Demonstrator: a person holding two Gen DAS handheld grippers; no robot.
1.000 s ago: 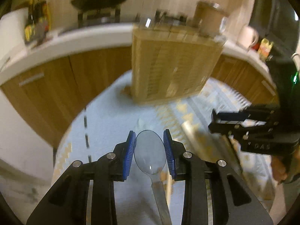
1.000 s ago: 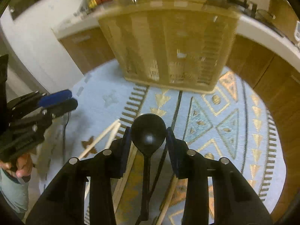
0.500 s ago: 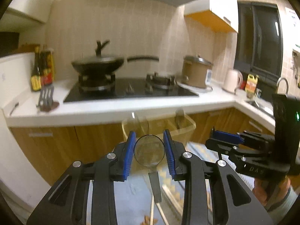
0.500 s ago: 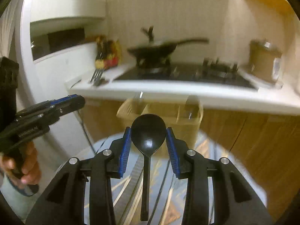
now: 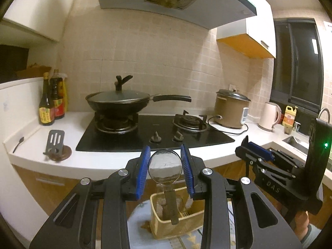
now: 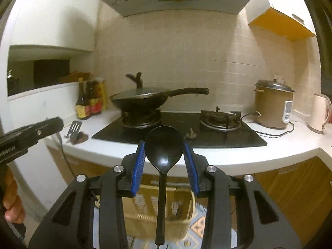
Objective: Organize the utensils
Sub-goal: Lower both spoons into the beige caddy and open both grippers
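We have a clear, see-through plastic spoon [image 5: 165, 167] clamped by its bowl in the left gripper [image 5: 165, 171], handle hanging down. The right gripper [image 6: 164, 161] grasps a black plastic serving spoon [image 6: 164, 155] the same way. Both hang in the air above a pale woven basket [image 5: 176, 222] that stands on a patterned rug on the floor, in front of the white countertop [image 5: 103, 164] with its black hob. We judge this the carrying step: next, each spoon must be lined up, handle first, over a place in the basket or on the counter before we let go.
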